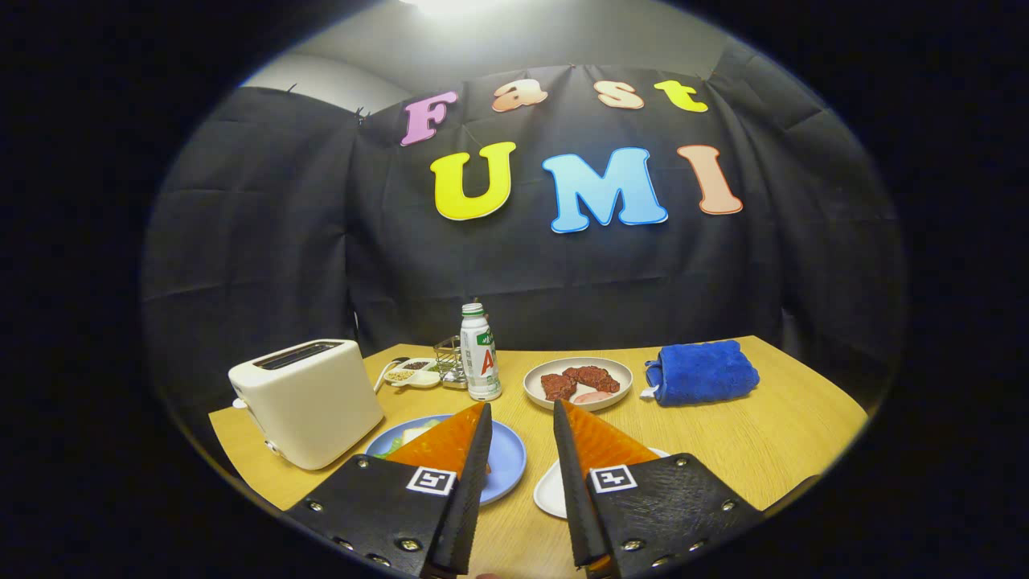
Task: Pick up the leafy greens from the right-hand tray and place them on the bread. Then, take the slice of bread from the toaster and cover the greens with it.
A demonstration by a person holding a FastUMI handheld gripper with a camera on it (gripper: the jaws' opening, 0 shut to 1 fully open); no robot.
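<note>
Claw (521,418) spread apart, nothing between the fingers, hovering low over the desk (723,434). Just beyond the left finger: blue plate (508,458) with pale bread (414,435) and a bit of leafy greens (394,445) showing at its edge, mostly hidden. Probably light, floppy, easy to tear, so pinch a thick bunch gently. White tray (551,490) behind the right finger, contents hidden. Left of the blue plate: toaster (309,400), slot dark, can't tell if a slice sits inside. Behind the plate: bottle (480,354), meat dish (577,382), blue towel (701,371).
</note>
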